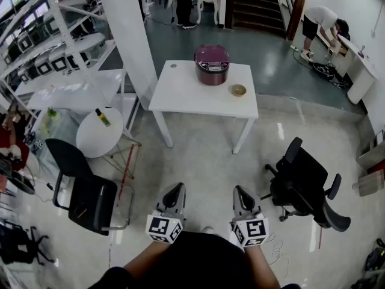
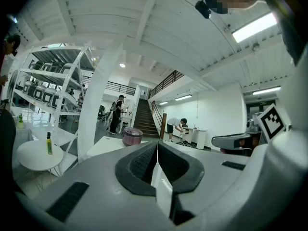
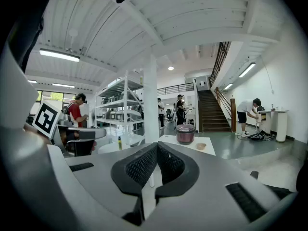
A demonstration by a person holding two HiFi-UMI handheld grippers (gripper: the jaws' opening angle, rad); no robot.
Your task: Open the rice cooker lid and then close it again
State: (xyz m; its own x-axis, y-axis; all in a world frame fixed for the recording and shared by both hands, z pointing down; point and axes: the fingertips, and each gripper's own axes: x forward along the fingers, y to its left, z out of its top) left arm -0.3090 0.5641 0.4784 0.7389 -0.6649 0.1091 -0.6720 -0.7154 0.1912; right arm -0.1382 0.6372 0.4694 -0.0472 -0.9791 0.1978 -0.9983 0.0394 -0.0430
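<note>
A dark red rice cooker [image 1: 212,64] with its lid down stands on the far side of a white table [image 1: 180,98]. It shows small in the left gripper view [image 2: 132,136] and in the right gripper view [image 3: 185,133]. Both grippers are held close to the person's body, far short of the table. My left gripper [image 1: 177,189] is shut with nothing in it, its pads together [image 2: 157,154]. My right gripper [image 1: 240,191] is likewise shut and empty [image 3: 157,157].
A small bowl [image 1: 238,90] sits on the table right of the cooker. A round white side table [image 1: 90,137] with a bottle [image 1: 103,117] and a black chair [image 1: 84,191] stand left; another black office chair [image 1: 307,185] stands right. A white pillar [image 1: 129,35] rises behind. People stand at the back.
</note>
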